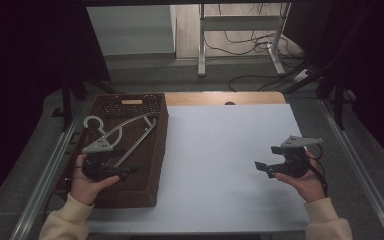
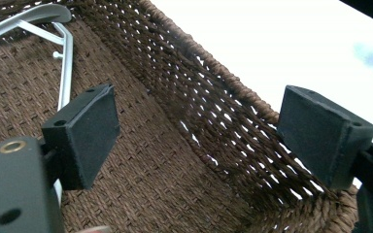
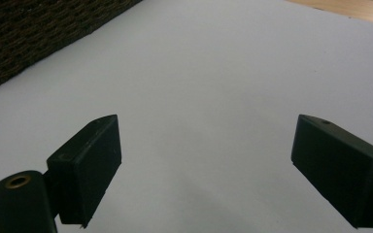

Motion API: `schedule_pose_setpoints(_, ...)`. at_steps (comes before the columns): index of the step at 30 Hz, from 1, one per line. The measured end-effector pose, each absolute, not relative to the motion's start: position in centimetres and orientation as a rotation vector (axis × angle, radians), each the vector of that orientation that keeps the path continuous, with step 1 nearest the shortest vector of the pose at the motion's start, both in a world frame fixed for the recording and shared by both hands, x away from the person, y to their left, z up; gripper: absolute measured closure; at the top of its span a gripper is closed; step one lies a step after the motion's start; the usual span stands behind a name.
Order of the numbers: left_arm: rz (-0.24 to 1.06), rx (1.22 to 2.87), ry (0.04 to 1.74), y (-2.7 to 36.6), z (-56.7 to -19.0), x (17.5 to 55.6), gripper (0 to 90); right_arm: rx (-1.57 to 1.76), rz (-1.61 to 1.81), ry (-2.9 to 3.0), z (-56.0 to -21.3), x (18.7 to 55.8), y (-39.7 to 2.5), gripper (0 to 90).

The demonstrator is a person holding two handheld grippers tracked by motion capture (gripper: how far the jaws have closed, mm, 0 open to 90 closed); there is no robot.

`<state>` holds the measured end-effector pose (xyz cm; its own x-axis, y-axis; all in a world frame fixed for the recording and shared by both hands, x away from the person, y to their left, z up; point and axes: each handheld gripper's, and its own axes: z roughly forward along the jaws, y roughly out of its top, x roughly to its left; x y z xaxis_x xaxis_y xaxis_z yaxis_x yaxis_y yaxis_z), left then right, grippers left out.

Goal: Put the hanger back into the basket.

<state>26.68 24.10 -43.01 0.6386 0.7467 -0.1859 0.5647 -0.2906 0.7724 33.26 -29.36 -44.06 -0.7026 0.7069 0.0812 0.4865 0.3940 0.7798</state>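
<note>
Here, nearest you, your forearms come in from the bottom edge in pale sleeves, cut off at the elbows. Your left hand point(image 1: 86, 182) holds the left gripper point(image 1: 125, 171) over the near part of the brown woven basket point(image 1: 150, 150), and its jaws stand wide apart with nothing between them. In the left gripper view those jaws straddle the basket's right wall, one inside over the woven floor, the other at the rim. Your right hand point(image 1: 307, 182) holds the right gripper point(image 1: 266, 159) above the white counter point(image 1: 220, 150), jaws apart and empty, pointing left toward the basket.

Inside the basket lies a silver metal hanger point(image 1: 122, 131), its hook toward the far left; your left gripper's grey plate covers part of its near end, so you cannot see where that end rests. The basket sits along the counter's left edge, its near corners close to the counter's near edge. Between the basket and your right gripper the white surface is bare and open. At the far end a wooden strip point(image 1: 225, 98) shows beyond the white sheet, and past it the floor, with cables point(image 1: 250, 45) and a metal stand point(image 1: 240, 35), is dim and hard to make out.
</note>
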Motion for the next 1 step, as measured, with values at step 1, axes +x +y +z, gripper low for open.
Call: schedule_pose_setpoints(1, 0.265, 1.984, 1.027, 24.11, -43.0, 26.64, 15.7, 1.046, 1.204, 2.387, -43.96, 33.27, -29.37, 11.0)
